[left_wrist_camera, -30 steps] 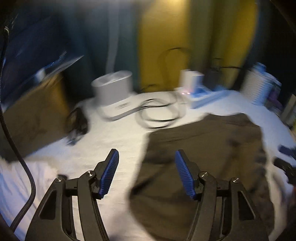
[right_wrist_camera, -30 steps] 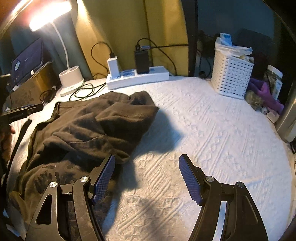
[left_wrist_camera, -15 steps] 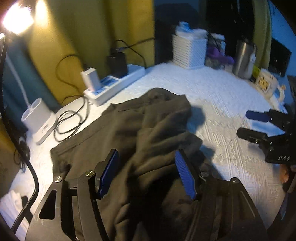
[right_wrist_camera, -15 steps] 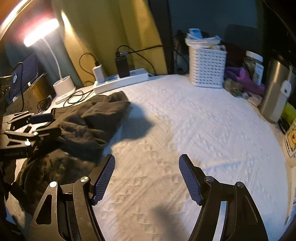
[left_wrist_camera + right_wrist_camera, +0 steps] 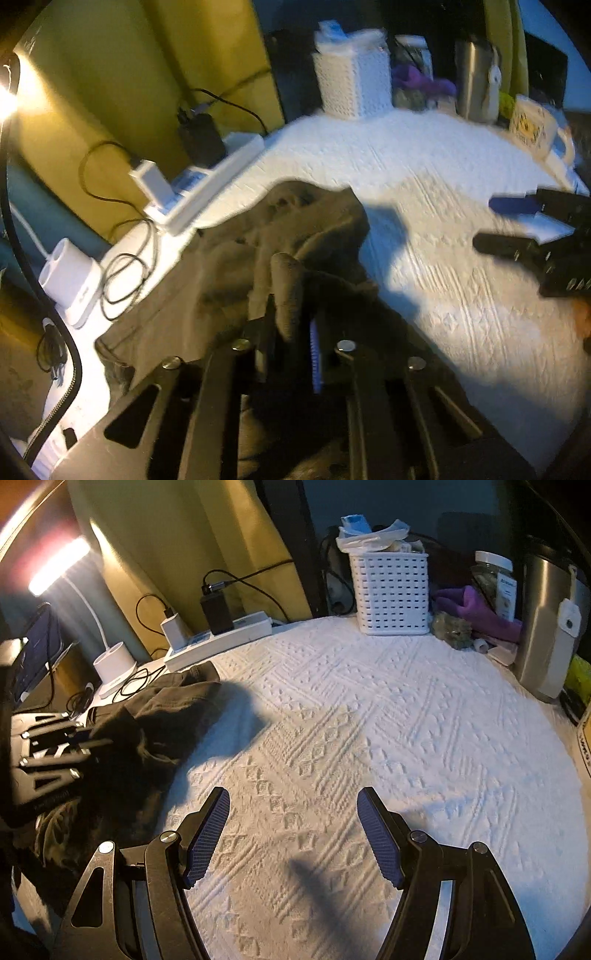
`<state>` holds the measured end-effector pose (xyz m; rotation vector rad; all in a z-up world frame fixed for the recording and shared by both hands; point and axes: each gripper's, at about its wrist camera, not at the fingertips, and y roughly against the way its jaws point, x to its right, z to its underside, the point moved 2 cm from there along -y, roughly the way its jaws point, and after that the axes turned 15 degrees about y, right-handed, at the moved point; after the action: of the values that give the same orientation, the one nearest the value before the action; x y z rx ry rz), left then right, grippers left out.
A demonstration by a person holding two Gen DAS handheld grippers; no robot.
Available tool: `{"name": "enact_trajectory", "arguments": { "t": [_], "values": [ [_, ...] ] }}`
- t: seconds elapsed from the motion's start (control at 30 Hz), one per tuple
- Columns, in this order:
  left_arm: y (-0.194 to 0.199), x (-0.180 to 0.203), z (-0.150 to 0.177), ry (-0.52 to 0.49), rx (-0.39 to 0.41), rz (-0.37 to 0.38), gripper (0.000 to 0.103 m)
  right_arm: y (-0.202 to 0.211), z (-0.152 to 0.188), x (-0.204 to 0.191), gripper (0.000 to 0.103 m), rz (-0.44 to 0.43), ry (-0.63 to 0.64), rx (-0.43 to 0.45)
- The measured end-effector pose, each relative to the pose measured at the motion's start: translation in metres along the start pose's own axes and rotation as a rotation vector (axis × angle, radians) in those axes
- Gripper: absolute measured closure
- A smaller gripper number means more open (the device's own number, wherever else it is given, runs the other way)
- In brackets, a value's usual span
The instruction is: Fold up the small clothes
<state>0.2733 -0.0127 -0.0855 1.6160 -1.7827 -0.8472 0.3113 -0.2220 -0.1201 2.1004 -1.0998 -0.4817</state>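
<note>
White bedspread [image 5: 369, 720]: left claw [image 5: 291, 314] closing on brown garment [image 5: 229, 266].

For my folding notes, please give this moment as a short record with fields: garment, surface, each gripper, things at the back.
garment: dark brown fleece garment, crumpled, lying on the left part of the surface
surface: white textured bedspread
left gripper: jaws closing, a fold of the garment between them
right gripper: open, nothing between the fingers, over bare bedspread
at the back: white power strip with chargers, white plastic lattice basket, steel tumbler
light: lit desk lamp at the left
</note>
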Motion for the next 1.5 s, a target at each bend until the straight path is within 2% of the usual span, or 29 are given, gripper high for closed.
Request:
{"name": "enact_trajectory", "arguments": {
  "t": [0.33, 0.5, 0.6, 0.67, 0.83, 0.9, 0.97, 1.0, 1.1, 1.13, 1.17, 1.2, 1.23, 1.27, 1.43, 1.5],
  "values": [
    [0.043, -0.085, -0.016, 0.303, 0.138, 0.061, 0.094, -0.015, -0.038, -0.032, 0.030, -0.008, 0.089, 0.007],
    [0.041, -0.120, -0.007, 0.387, 0.126, 0.068, 0.097, -0.029, -0.068, -0.063, 0.030, -0.032, 0.160, 0.025],
    [0.036, -0.142, -0.001, 0.453, 0.111, 0.064, 0.097, -0.046, -0.086, -0.083, 0.030, -0.079, 0.189, 0.024],
    [0.034, -0.154, 0.004, 0.470, 0.131, 0.064, 0.097, -0.059, -0.094, -0.095, 0.030, -0.114, 0.197, 0.015],
    [0.016, -0.164, 0.008, 0.502, 0.064, 0.120, 0.095, -0.084, -0.103, -0.109, 0.030, -0.132, 0.205, -0.026],
    [0.005, -0.165, 0.008, 0.511, 0.020, 0.148, 0.088, -0.085, -0.103, -0.110, 0.030, -0.127, 0.208, -0.027],
    [-0.002, -0.165, 0.010, 0.514, 0.009, 0.146, 0.041, -0.084, -0.103, -0.108, 0.030, -0.115, 0.208, -0.028],
    [-0.006, -0.166, 0.011, 0.537, 0.011, 0.166, 0.038, -0.083, -0.102, -0.106, 0.030, -0.110, 0.205, -0.029],
    [-0.014, -0.165, 0.010, 0.557, -0.016, 0.204, 0.038, -0.079, -0.100, -0.100, 0.030, -0.090, 0.194, -0.029],
    [-0.014, -0.162, 0.009, 0.544, -0.012, 0.216, 0.038, -0.078, -0.099, -0.098, 0.030, -0.087, 0.189, -0.029],
    [-0.015, -0.159, 0.007, 0.526, -0.004, 0.229, 0.049, -0.077, -0.099, -0.096, 0.030, -0.086, 0.184, -0.028],
    [-0.016, -0.155, 0.006, 0.511, -0.002, 0.236, 0.065, -0.076, -0.099, -0.095, 0.030, -0.086, 0.182, -0.028],
    [-0.019, -0.152, 0.006, 0.502, -0.026, 0.229, 0.099, -0.076, -0.098, -0.095, 0.030, -0.086, 0.180, -0.029],
    [-0.021, -0.151, 0.006, 0.504, -0.044, 0.214, 0.101, -0.076, -0.098, -0.095, 0.030, -0.087, 0.179, -0.030],
    [0.020, -0.166, 0.006, 0.544, 0.055, 0.158, 0.101, -0.070, -0.097, -0.103, 0.030, -0.102, 0.190, -0.012],
    [0.030, -0.174, 0.009, 0.557, 0.068, 0.138, 0.101, -0.069, -0.096, -0.109, 0.030, -0.113, 0.201, -0.012]
  ]
}}
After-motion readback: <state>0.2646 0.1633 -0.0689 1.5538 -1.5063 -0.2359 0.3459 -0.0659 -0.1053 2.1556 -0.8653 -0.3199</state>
